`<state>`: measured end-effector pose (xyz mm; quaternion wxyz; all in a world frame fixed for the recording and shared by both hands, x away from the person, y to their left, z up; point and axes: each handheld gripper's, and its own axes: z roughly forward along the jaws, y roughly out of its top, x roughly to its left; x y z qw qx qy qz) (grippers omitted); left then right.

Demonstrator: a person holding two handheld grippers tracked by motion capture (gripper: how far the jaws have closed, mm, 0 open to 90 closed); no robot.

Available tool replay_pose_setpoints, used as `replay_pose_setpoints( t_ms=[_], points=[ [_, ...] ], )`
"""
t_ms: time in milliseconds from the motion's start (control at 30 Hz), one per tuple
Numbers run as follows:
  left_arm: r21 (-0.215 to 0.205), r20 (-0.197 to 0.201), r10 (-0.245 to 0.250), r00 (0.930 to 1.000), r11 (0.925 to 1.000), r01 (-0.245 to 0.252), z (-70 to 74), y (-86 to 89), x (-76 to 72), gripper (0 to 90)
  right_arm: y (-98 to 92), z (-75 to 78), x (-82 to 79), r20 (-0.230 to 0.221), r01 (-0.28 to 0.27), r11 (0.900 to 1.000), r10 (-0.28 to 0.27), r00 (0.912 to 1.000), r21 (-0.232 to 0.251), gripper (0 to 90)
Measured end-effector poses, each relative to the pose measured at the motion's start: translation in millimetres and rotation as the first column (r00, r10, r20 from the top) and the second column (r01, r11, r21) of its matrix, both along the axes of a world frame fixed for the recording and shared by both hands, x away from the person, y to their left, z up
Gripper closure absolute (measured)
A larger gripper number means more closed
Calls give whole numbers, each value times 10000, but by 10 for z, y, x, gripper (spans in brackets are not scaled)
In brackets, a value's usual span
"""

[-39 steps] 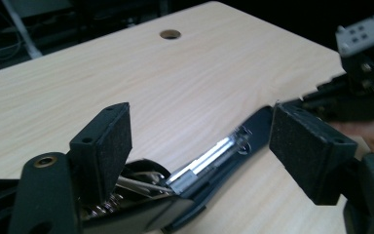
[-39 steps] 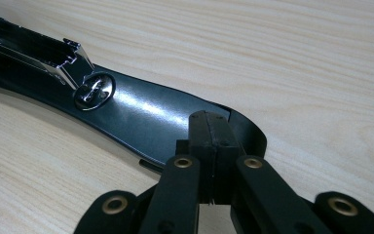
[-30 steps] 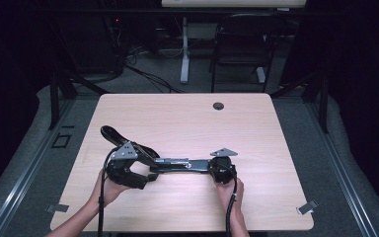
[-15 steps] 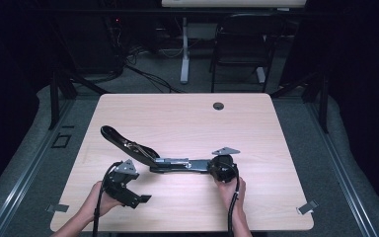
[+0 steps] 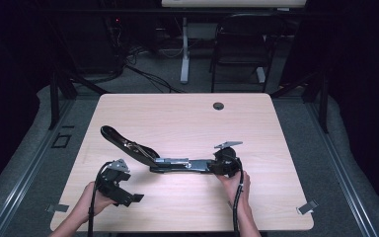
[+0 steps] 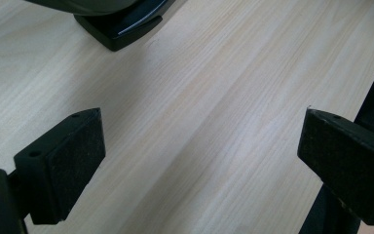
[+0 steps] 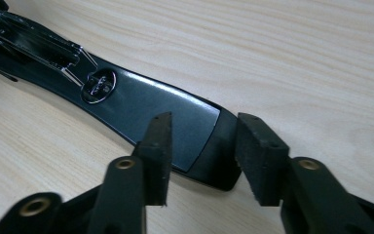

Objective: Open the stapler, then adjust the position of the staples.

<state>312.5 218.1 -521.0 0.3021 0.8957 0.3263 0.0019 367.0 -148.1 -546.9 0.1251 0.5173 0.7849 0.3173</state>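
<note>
Presently the right gripper [image 7: 202, 156] has just been opening, its jaws part-spread astride the glossy black end of the opened stapler [image 5: 168, 160], pads apparently clear. The left gripper [image 5: 123, 190], lower left in the high view, stands wide and empty over bare pale woodgrain table [image 5: 276, 148], having just widened. The stapler lies centre-frame, well inside every edge.

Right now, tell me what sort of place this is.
Probably a lab or office recording room: a bare wooden desk with a cable grommet, loose cables on grey carpet behind it, an empty chair, and dark surroundings.
</note>
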Motion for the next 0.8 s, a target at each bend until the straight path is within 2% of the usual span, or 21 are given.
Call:
replay_pose_setpoints(
  t_ms=[167, 267, 333, 367, 400, 433, 500, 533, 600, 633, 667, 700, 733, 767, 800],
  points=[
    [83, -34, 143, 9999, 9999, -142, -7, 14, 1, 27, -40, 147, 111, -669, -453, 9988, 440, 9968, -192, 400],
    [222, -52, 170, 9998, 9996, -168, -12, 19, 6, 13, -43, 221, 184, -1422, -932, 9923, 810, 9865, -812, 302],
    [223, -77, 253, 9996, 9994, -252, -14, 31, 11, 5, -55, 265, 207, -1654, -1151, 9883, 976, 9814, -997, 253],
    [227, -43, 354, 9994, 9991, -353, -12, 40, 17, 2, -64, 290, 211, -1775, -1352, 9825, 1114, 9778, -1278, 228],
    [265, 14, 388, 9992, 9989, -388, -9, 44, 20, 2, -75, 313, 202, -1905, -1490, 9810, 1237, 9739, -1244, 203],
    [335, 174, 483, 9987, 9982, -489, -4, 45, 18, 2, -95, 343, 199, -2170, -1707, 9730, 1349, 9668, -1556, 191],
    [412, 358, 554, 9978, 9975, -568, 9, 47, 12, 2, -108, 354, 175, -2259, -1864, 9702, 1490, 9627, -1545, 159],
    [384, 350, 601, 9976, 9974, -614, 16, 53, 9, 2, -129, 365, 166, -2413, -2066, 9643, 1634, 9566, -1659, 154],
    [487, 451, 636, 9970, 9966, -658, 21, 57, 7, 1, -162, 374, 137, -2630, -2192, 9630, 1733, 9491, -1565, 140],
    [528, 477, 656, 9967, 9963, -681, 20, 59, 7, 1, -168, 369, 123, -2610, -2173, 9636, 1720, 9499, -1557, 132],
    [569, 472, 651, 9968, 9961, -678, 18, 65, 10, 1, -173, 371, 111, -2714, -2247, 9604, 1750, 9464, -1645, 141],
    [602, 458, 676, 9967, 9957, -704, 14, 69, 13, 1, -192, 375, 101, -2853, -2420, 9527, 1838, 9406, -1840, 141],
    [587, 444, 726, 9964, 9954, -752, 12, 72, 14, 1, -193, 367, 74, -2805, -2299, 9605, 1799, 9428, -1568, 142],
    [610, 449, 739, 9963, 9952, -765, 11, 76, 18, 1, -219, 375, 67, -2801, -2477, 9522, 1921, 9406, -1788, 142],
    [635, 459, 759, 9961, 9949, -787, 11, 77, 20, 1, -224, 374, 47, -2842, -2425, 9609, 1972, 9383, -1340, 140]
  ],
)
